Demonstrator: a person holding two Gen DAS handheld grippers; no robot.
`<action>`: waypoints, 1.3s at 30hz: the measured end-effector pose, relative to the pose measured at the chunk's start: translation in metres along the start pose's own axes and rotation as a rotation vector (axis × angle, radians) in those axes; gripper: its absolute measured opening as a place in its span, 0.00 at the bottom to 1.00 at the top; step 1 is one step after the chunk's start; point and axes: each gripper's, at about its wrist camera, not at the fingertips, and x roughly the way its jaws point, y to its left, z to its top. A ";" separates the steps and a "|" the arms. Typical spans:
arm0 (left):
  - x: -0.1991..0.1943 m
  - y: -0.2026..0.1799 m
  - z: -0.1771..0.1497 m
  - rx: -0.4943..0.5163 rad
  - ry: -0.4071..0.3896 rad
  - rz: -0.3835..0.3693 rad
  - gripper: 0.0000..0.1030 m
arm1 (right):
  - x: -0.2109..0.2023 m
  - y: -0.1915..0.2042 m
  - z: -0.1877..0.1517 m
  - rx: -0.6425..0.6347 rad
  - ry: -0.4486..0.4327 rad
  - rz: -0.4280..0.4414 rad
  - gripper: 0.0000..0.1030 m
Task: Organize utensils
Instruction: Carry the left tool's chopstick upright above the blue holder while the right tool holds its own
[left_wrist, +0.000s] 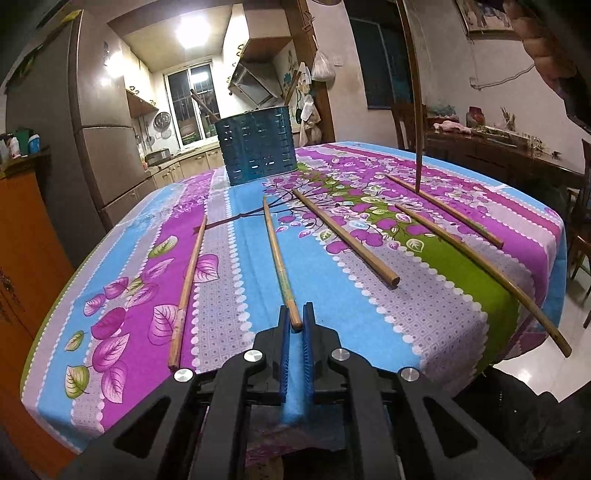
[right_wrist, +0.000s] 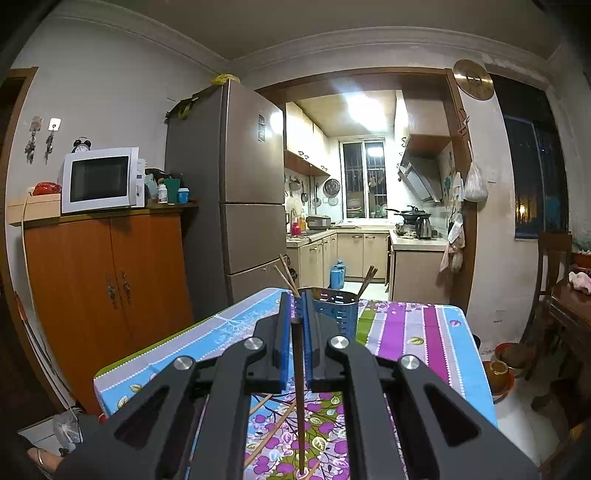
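wooden chopstick (left_wrist: 281, 260) in lowered left claw (left_wrist: 295, 321)

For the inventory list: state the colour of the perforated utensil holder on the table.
Teal-blue perforated utensil holder, clearest in the left wrist view.

Found 5 chopsticks side by side on the table (left_wrist: 369, 314), fanned near to far. Numbered them from the left: chopstick 1 (left_wrist: 188, 291), chopstick 2 (left_wrist: 279, 262), chopstick 3 (left_wrist: 343, 238), chopstick 4 (left_wrist: 476, 264), chopstick 5 (left_wrist: 443, 210). Saw chopstick 2's near end pinched in the left gripper (left_wrist: 295, 325) and chopstick 4's near end overhanging the right edge. Saw chopstick 6 (left_wrist: 415, 110) upright in the right gripper (right_wrist: 298, 306), tip on the table beside chopstick 5. Noted the holder (left_wrist: 256, 146) behind them all, with more chopsticks (right_wrist: 288, 273) standing in it.
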 end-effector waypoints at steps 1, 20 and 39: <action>-0.001 -0.001 0.000 0.001 -0.001 0.002 0.07 | 0.000 -0.001 0.001 -0.001 -0.002 -0.002 0.05; -0.064 0.074 0.124 -0.031 -0.194 -0.027 0.07 | 0.027 0.006 0.033 -0.033 -0.019 0.014 0.05; -0.046 0.126 0.244 -0.098 -0.268 -0.214 0.07 | 0.080 0.003 0.061 -0.021 0.044 0.008 0.05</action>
